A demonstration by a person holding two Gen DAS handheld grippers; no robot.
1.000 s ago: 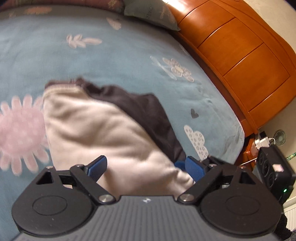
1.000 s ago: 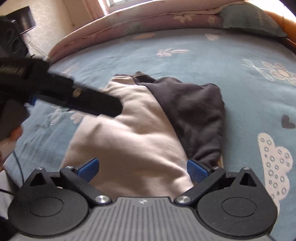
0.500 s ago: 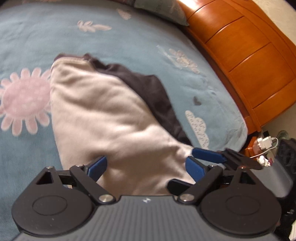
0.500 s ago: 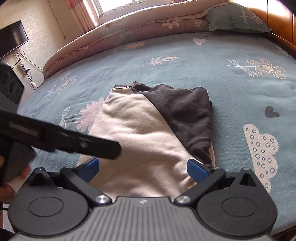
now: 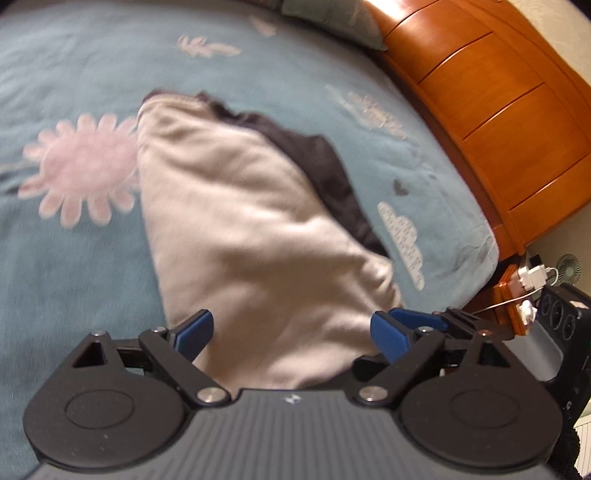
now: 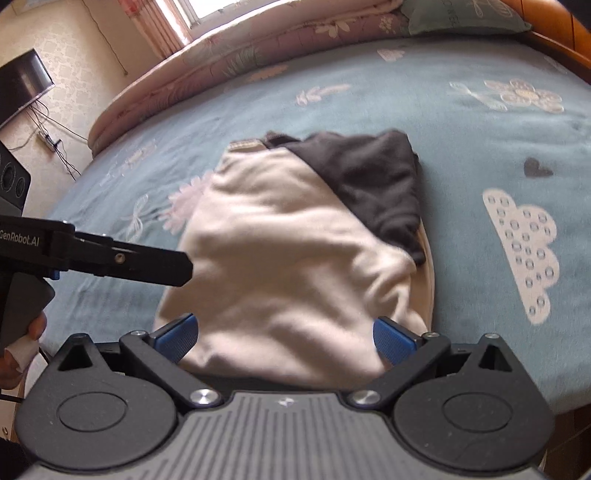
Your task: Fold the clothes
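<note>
A folded cream sweater [image 5: 240, 221] [image 6: 288, 258] lies on the blue flowered bedspread [image 5: 74, 277] [image 6: 480, 129], with a dark sleeve [image 5: 325, 166] [image 6: 369, 173] laid along its right side. My left gripper [image 5: 291, 332] is open, its blue pads straddling the sweater's near edge; in the right wrist view it juts in from the left as a black finger [image 6: 147, 264]. My right gripper [image 6: 284, 336] is open too, over the same near edge. Its blue tip [image 5: 413, 319] shows just right of my left gripper. Neither holds cloth.
An orange wooden headboard [image 5: 498, 110] runs along the bed's right side. A pillow [image 6: 461, 18] and a rolled quilt [image 6: 240, 62] lie at the far end. A black box with round ports [image 5: 565, 325] and cables stand off the bed corner. A hand [image 6: 22, 347] holds the left gripper's handle.
Both grippers have shifted at the sweater's near edge; the right gripper's tip has come into the left wrist view, and the left gripper now sits lower in the right view. The sweater has not moved.
</note>
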